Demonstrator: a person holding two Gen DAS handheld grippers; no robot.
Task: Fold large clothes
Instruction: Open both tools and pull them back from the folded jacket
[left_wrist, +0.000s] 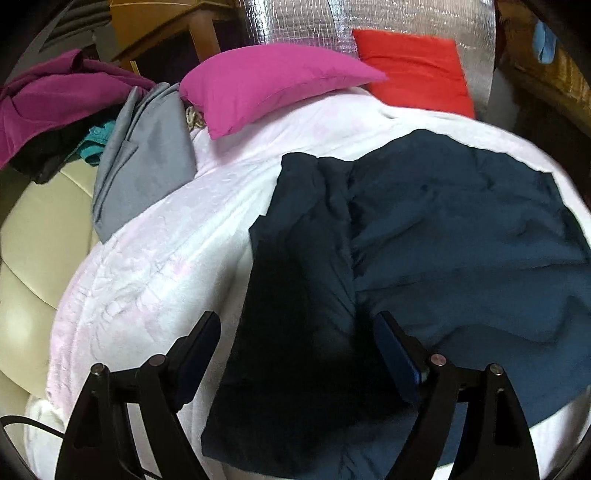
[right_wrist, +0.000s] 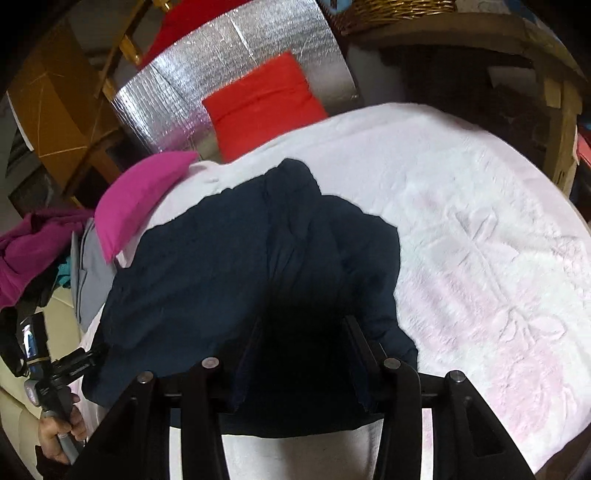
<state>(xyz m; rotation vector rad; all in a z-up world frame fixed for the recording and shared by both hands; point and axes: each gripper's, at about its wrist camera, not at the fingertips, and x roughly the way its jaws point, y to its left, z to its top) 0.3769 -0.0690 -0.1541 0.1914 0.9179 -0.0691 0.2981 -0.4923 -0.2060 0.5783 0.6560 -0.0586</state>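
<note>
Left wrist view: a dark navy garment (left_wrist: 424, 240) is spread on the white quilted bedspread (left_wrist: 155, 266), which serves as the landmark here. The garment lies on the right half of the bedspread; a darker folded panel forms its left part, and the long axis of that panel runs from the near edge of the bedspread up toward the pillows. The left gripper (left_wrist: 295, 354) is held over the near end of this panel with its jaws released and set wide apart, nothing pressed between them; one finger is seen over bare bedspread, the other over the navy cloth. A magenta pillow (left_wrist: 266, 85) rests at the far edge of the bedspread, and a red cushion (left_wrist: 413, 70) stands just beyond that edge against silver foil insulation (left_wrist: 388, 22). A grey garment (left_wrist: 144, 158) is draped at the left edge of the bedspread, with a heap of purple clothing (left_wrist: 55, 96) further left.

Right wrist view: the navy garment (right_wrist: 240, 266) is seen on the left half of the bedspread (right_wrist: 480, 229), tapering to a narrower end toward the far edge. The right gripper (right_wrist: 301, 354) hangs over the garment's near hem with its jaws partly parted; whether cloth is pinched cannot be told, as the gap is in deep shadow. A wicker basket (right_wrist: 391, 11) sits well beyond the bedspread's far edge; its contents cannot be made out. A hand (right_wrist: 59, 432) grasping the other gripper's handle is seen off the bedspread's left edge.
</note>
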